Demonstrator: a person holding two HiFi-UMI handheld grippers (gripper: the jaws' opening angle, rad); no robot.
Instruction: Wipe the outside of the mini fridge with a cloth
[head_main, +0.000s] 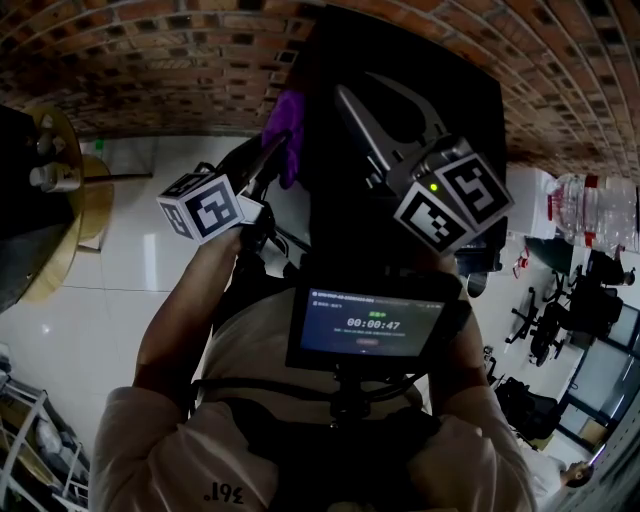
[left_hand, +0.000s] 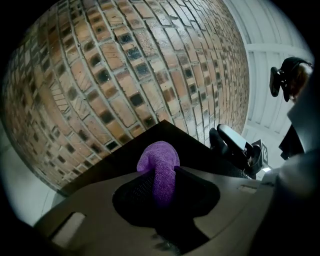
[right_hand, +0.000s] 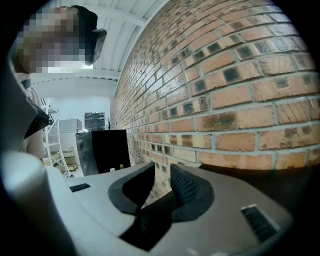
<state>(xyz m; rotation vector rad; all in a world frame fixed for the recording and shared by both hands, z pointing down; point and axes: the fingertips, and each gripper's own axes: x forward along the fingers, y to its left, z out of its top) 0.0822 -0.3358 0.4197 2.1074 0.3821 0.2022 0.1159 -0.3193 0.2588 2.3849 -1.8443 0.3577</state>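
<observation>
My left tool (left_hand: 161, 172) is pinching the cloth (left_hand: 159, 155). The cloth is purple and fluffy. A round lump of it sticks out past the tips, and the rest is squeezed flat between the two sides. In the head view the cloth is in the upper middle of the frame, right at the left edge of the fridge (head_main: 400, 50). The fridge is the big black box at the top middle, and it stands against the brick wall (right_hand: 225, 75). I cannot tell if the cloth is touching the fridge yet or is just beside it. My right tool (right_hand: 161, 170) is a little bit open and has nothing in it. I only see bricks through the gap. In the head view it sits in front of the fridge, to the right of the cloth. I think the cloth is very light and soft and floppy. It will bend and squash when I push it on the fridge, so it could slip out if I hold it loosely. I think the best place to hold it is where I hold it now, around a thick bunch, with a soft lump left out in front to do the rubbing. The fridge looks hard, smooth and heavy, so I guess it will stay put when I rub it. I should press with the cloth only, so the hard tips do not scratch the black side.
</observation>
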